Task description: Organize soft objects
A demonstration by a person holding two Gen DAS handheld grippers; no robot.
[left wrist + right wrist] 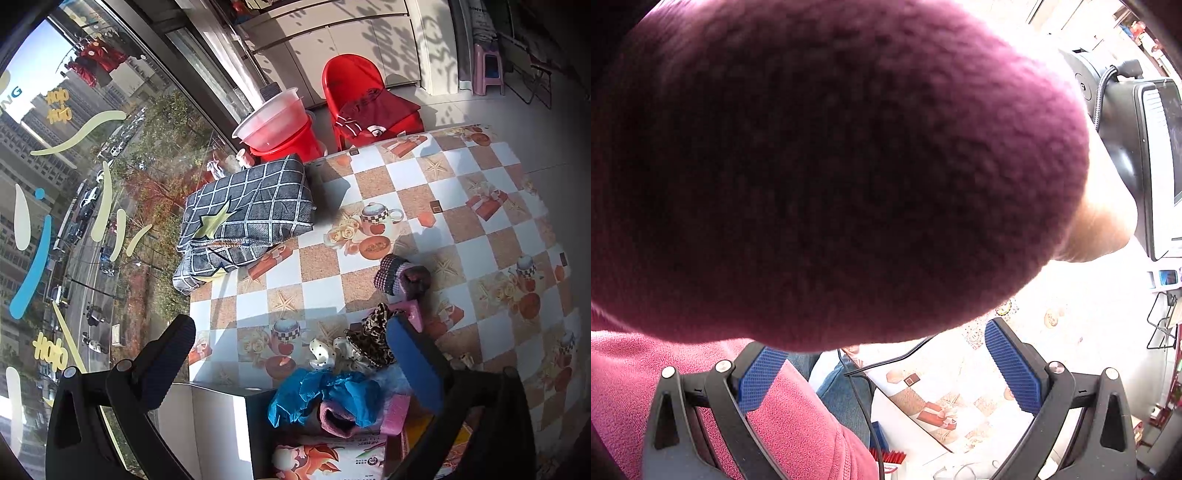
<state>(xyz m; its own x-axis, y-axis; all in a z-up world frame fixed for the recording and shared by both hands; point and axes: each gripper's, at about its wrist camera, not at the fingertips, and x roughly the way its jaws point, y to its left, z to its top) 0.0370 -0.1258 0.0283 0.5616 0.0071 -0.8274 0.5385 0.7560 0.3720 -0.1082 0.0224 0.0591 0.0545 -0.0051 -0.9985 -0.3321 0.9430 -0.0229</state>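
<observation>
Right wrist view: maroon sleeve (827, 166) hides most; both hand-held grippers (886, 373) (291, 354) spread, empty.

The left tool (291, 365) hangs with its jaws spread wide, the blue-padded fingers (415, 369) gripping nothing. The right tool (886, 373) is likewise wide apart and empty, its blue pads (1012, 369) facing each other across a broad gap. In the right wrist view, the person's pink fleece sleeve (798, 417) lies against the near finger, a dark magenta fleece-clad arm (827, 166) fills most of the frame, and a bare hand (1104, 218) emerges beyond it.
</observation>
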